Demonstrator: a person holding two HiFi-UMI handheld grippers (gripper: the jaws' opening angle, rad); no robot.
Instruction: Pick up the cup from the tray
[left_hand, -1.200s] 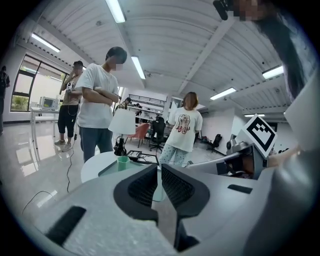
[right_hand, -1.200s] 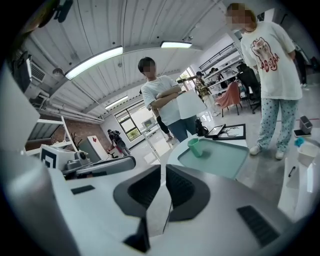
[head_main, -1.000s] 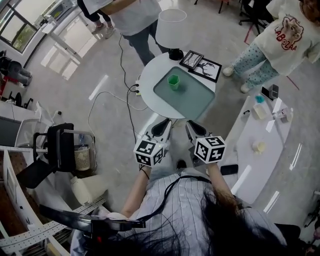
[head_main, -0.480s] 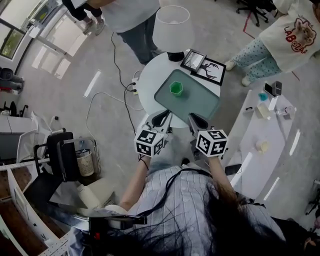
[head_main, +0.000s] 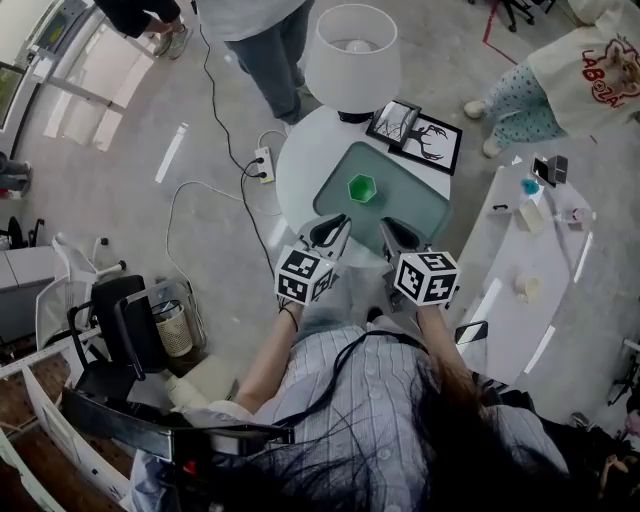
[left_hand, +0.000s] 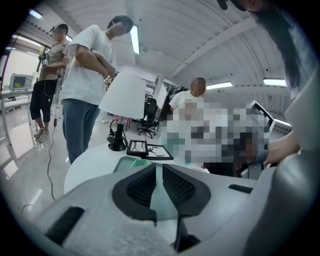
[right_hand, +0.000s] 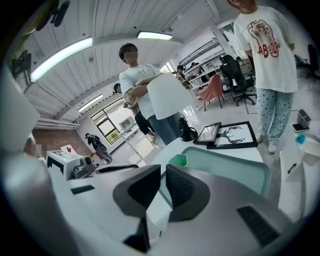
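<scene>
A small green cup (head_main: 361, 188) stands upright on the teal tray (head_main: 405, 208), which lies on a round white table (head_main: 300, 165). Both grippers hover side by side over the table's near edge, short of the cup. My left gripper (head_main: 334, 230) is shut and empty; in its own view the pads (left_hand: 145, 185) nearly meet, and they hide the cup. My right gripper (head_main: 393, 233) is also shut with nothing in it. In the right gripper view the cup (right_hand: 178, 160) shows just beyond the jaws, on the tray (right_hand: 235, 167).
A white lamp (head_main: 350, 55) and two black picture frames (head_main: 418, 130) stand at the table's far side. A long white table (head_main: 530, 260) with small items runs on the right. A power strip and cable (head_main: 263, 165) lie on the floor. People stand beyond the table.
The view and both grippers have moved closer to the round table; the jaw tips now reach the tray's near edge. Both grippers stayed shut. The cup has not moved.
</scene>
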